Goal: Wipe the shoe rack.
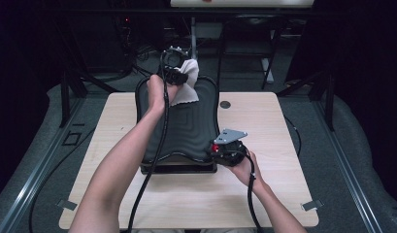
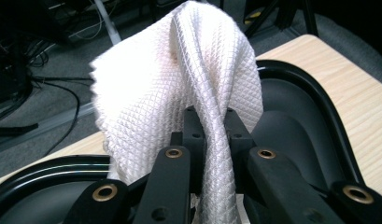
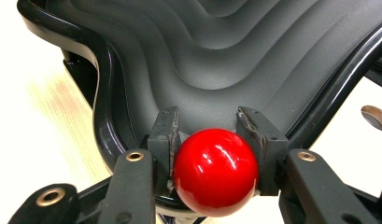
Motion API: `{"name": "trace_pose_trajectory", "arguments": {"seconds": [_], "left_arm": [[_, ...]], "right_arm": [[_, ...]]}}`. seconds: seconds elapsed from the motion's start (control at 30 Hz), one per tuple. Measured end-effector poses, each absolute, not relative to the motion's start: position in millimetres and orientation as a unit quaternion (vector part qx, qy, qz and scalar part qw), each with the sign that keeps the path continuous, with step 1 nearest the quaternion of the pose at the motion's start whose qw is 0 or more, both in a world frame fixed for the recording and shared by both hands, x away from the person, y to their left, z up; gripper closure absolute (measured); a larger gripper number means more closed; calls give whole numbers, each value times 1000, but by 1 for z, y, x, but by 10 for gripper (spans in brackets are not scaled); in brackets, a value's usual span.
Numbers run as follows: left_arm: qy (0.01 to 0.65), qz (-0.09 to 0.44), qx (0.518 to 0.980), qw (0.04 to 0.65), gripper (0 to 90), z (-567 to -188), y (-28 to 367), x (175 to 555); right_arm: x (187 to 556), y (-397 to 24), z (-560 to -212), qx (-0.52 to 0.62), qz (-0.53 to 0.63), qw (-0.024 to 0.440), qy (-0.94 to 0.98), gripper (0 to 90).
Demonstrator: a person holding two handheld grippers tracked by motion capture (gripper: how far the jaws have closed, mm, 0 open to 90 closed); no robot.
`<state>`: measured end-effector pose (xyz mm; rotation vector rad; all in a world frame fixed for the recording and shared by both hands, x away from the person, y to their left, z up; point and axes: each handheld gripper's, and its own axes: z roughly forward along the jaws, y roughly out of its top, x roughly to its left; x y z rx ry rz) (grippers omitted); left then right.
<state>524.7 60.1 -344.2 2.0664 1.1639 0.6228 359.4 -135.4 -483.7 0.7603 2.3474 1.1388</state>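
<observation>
A black tray (image 1: 206, 104) with a stepped, wavy floor lies in the middle of the wooden table. My left gripper (image 1: 179, 80) is at the tray's far left corner, shut on a white quilted cloth (image 1: 189, 82) that drapes from its jaws. In the left gripper view the cloth (image 2: 179, 84) bunches up between the black fingers (image 2: 191, 130) over the tray rim (image 2: 319, 102). At the tray's near right corner my right gripper (image 1: 220, 150) is shut on a glossy red ball (image 3: 215, 170). The ball (image 1: 215, 147) sits just over the tray's rim (image 3: 102, 93).
A small round grommet (image 1: 225, 104) is set in the table right of the tray. Cables trail from both grippers toward the near edge. Dark stands and cables crowd the floor beyond the table's far edge. Bare wood lies left, right and in front of the tray.
</observation>
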Motion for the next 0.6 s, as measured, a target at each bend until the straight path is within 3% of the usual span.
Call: {"name": "trace_pose_trajectory", "arguments": {"seconds": [0.6], "left_arm": [[460, 234, 795, 319, 823, -363, 47, 539]], "right_arm": [[359, -136, -484, 274, 410, 210, 844, 597]]}}
